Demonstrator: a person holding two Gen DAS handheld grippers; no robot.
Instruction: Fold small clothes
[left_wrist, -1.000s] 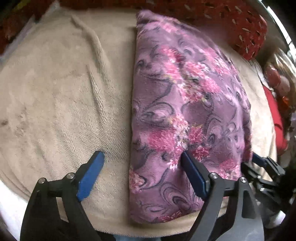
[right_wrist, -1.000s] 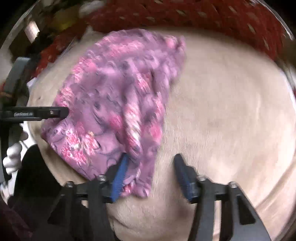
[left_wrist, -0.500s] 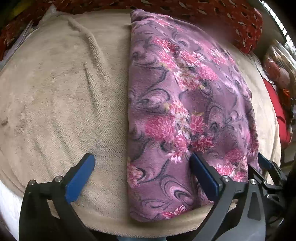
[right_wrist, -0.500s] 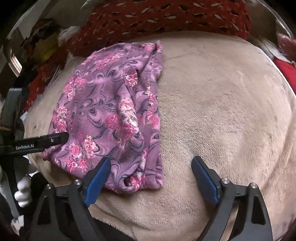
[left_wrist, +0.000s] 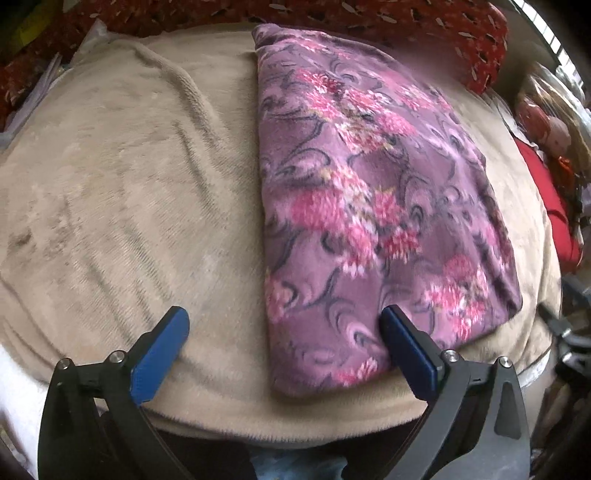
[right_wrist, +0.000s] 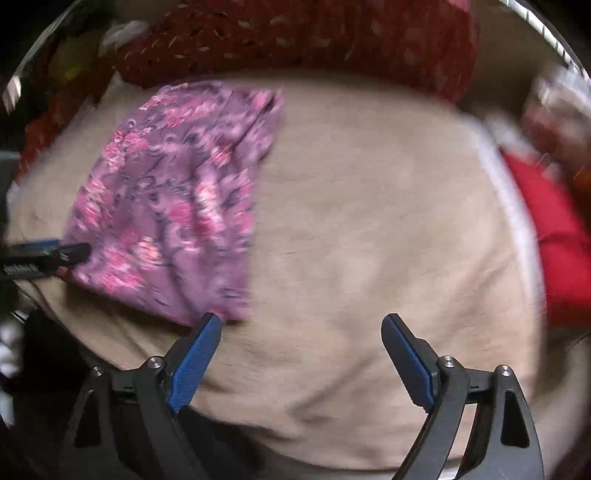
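A folded purple floral garment (left_wrist: 373, 206) lay on a beige fleece blanket (left_wrist: 129, 192). Red patterned fabric (right_wrist: 303, 40) backed it. You held both grippers, left (left_wrist: 284, 334) and right (right_wrist: 301, 334), with fingers wide and empty.

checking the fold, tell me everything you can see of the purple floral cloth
The purple floral cloth is soft and fleecy-looking, with pink flower clusters and dark swirls. It lies folded into a long flat panel on the beige blanket, one straight edge running away from the camera. Both the left tongs and the right tongs are open, holding nothing.
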